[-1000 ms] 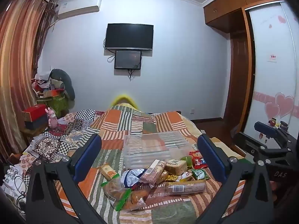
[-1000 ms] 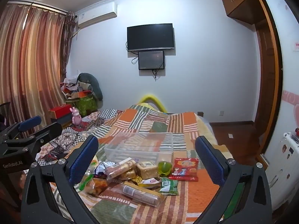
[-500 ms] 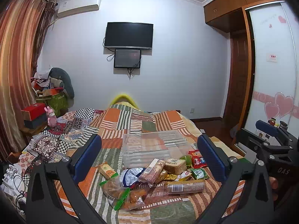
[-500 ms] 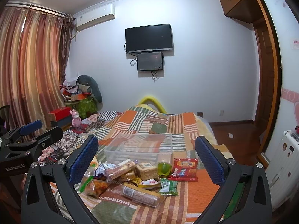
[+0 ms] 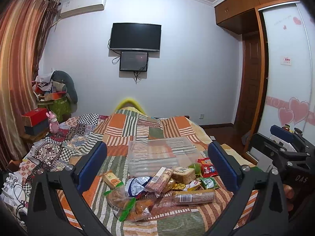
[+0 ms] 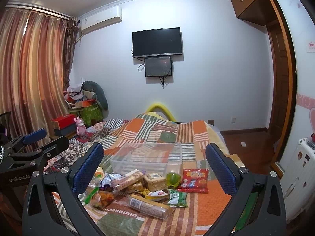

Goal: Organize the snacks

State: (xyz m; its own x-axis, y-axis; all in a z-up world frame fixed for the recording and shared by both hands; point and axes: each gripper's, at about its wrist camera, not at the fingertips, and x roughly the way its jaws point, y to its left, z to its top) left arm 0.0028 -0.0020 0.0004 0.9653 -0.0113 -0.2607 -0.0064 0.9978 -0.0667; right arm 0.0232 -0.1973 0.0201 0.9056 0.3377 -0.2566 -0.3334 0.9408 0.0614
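Note:
A pile of snack packets (image 5: 157, 186) lies on the patchwork quilt (image 5: 137, 129), in front of an empty clear plastic box (image 5: 161, 155). The pile holds a long biscuit sleeve (image 5: 194, 196), a red packet (image 5: 207, 167) and a green cup (image 5: 195, 167). The right wrist view shows the same pile (image 6: 137, 186), box (image 6: 146, 158), red packet (image 6: 195, 180) and biscuit sleeve (image 6: 147, 206). My left gripper (image 5: 157, 167) is open and empty, held above the near side of the pile. My right gripper (image 6: 154, 167) is open and empty, held beside it to the right.
The bed fills the middle of the room. Boxes and a pink toy (image 5: 53, 123) stand on a side table at the left by the curtains (image 6: 29, 78). A wardrobe (image 5: 285, 78) and white suitcase (image 6: 299, 177) stand at the right. A TV (image 5: 135, 37) hangs on the far wall.
Both views have shifted slightly; the pile and the box have not moved. Both grippers stay open.

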